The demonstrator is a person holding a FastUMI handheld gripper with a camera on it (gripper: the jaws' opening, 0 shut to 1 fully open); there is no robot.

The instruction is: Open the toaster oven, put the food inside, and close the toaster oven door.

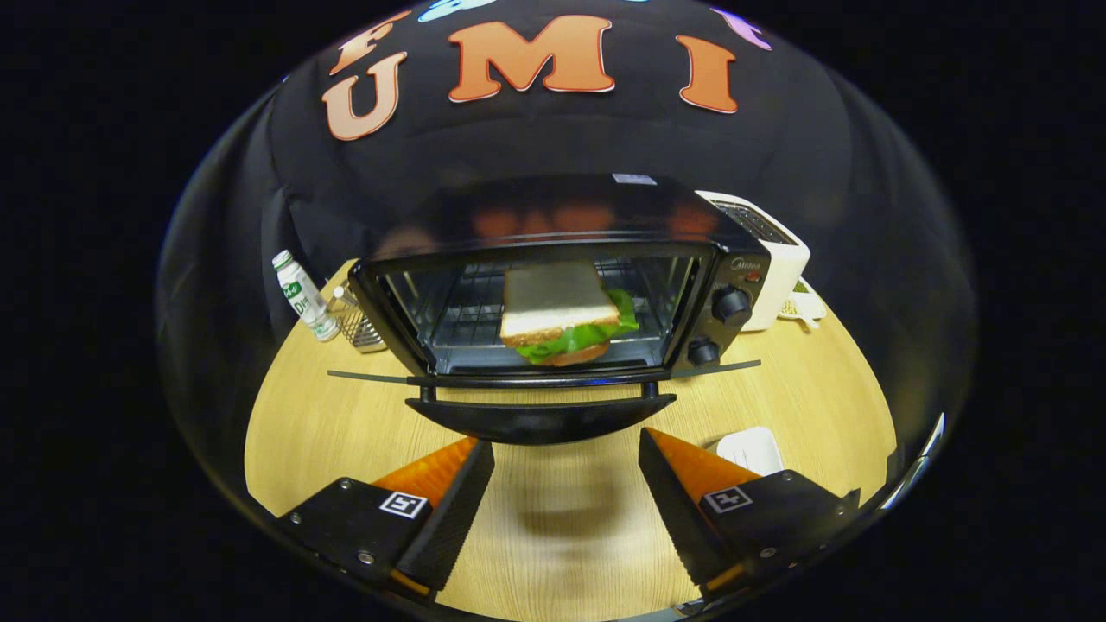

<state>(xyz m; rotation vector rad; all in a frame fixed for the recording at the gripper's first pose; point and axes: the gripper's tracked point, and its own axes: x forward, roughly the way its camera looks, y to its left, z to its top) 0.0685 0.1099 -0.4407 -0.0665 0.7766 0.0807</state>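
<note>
On the far left of the worktop (pixel 328 432) we see a small bottle (pixel 304 295) beside a wire basket (pixel 359 324). The toaster oven (pixel 570 285) stands open, its door (pixel 540 415) lowered toward us, the sandwich (pixel 562 315) on the rack inside. Our gripper (pixel 566 471) hangs near the door, fingers spread and empty. Lifting the door off-centre could let it slip and drop. A white toaster (pixel 773 250) stands right.

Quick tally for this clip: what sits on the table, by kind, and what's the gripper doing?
Toaster oven, door down, sandwich inside: 1
Toaster: 1
Bottle: 1
Wire basket: 1
White dish: 1
Total: 5
Gripper open, empty.
</note>
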